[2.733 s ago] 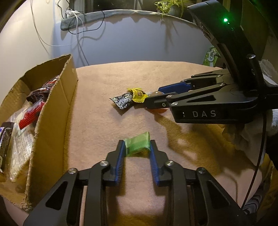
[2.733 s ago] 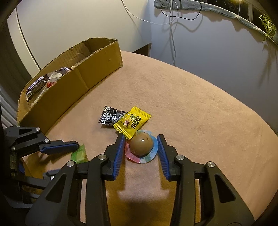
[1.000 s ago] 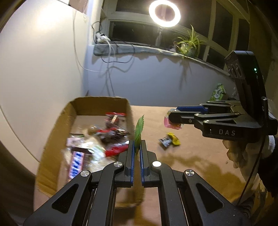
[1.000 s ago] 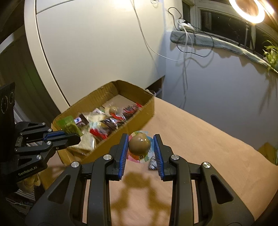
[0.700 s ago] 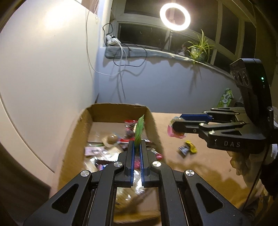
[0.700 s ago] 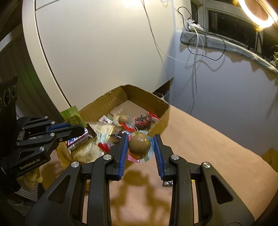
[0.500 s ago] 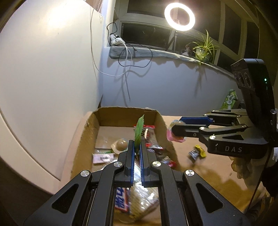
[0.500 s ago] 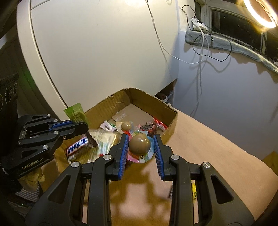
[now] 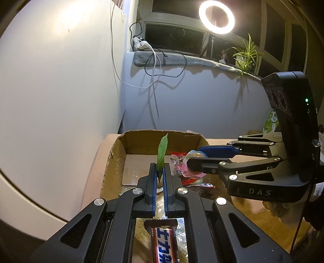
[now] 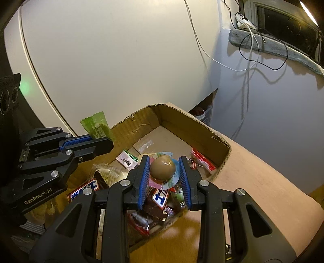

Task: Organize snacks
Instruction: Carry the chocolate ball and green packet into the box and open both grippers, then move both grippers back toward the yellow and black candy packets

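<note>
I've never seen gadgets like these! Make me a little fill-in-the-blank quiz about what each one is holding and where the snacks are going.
1. The left gripper is shut on a flat ______ snack packet.
2. The right gripper is shut on a round brown snack in a ______ cup.
3. Both grippers are over an open ______ box that already holds snacks.
4. The light by the window has the shape of a ______.

Missing words: green; plastic; cardboard; ring
</note>
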Motion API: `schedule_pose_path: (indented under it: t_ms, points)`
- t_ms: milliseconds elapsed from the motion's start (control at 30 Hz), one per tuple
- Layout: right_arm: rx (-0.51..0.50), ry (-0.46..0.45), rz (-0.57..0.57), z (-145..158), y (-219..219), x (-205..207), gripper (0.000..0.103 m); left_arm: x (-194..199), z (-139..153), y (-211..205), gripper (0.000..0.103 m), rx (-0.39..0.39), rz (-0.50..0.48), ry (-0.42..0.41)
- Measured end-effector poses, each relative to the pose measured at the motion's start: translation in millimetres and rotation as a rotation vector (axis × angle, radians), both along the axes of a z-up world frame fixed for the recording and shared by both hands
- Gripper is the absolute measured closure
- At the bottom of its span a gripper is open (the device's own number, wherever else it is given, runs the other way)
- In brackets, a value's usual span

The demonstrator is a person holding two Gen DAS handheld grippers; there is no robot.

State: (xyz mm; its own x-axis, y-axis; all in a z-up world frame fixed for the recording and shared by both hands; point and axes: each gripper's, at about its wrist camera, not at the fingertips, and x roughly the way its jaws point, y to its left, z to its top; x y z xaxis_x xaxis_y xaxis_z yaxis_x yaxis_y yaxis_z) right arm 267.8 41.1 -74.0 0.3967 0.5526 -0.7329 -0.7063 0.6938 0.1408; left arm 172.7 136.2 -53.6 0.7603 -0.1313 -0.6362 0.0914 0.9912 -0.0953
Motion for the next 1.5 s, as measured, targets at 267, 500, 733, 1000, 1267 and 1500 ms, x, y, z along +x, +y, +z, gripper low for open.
schedule_pose_path:
  t_ms: [267, 500, 733, 1000, 1267, 1500]
  points:
    - [-0.003, 0.017, 0.007, -5.6, 3.8, 6.5, 0.072, 5.7, 0.6, 4.1, 0.099, -0.003, 0.004, 0.003]
    - [-0.009, 0.022, 0.007, -7.1, 6.2, 8.1, 0.072, 6.5, 1.8, 5.3, 0.099, -0.002, 0.007, 0.003]
    - [-0.018, 0.025, -0.001, -9.3, 8.1, 7.9, 0.071, 6.1, 3.0, 6.7, 0.093, -0.002, 0.021, 0.002]
    - [-0.025, 0.008, -0.022, -4.3, 1.8, 7.5, 0.051, 7.0, 3.7, 7.2, 0.087, 0.008, 0.031, -0.004]
    - [-0.055, -0.020, -0.039, -0.2, -4.4, 1.3, 0.028, 3.3, 9.5, 6.3, 0.046, 0.016, 0.050, -0.025]
    - [-0.065, -0.022, -0.051, 8.1, -15.5, -10.6, 0.028, -8.9, 20.3, -3.8, 0.042, 0.023, 0.043, -0.045]
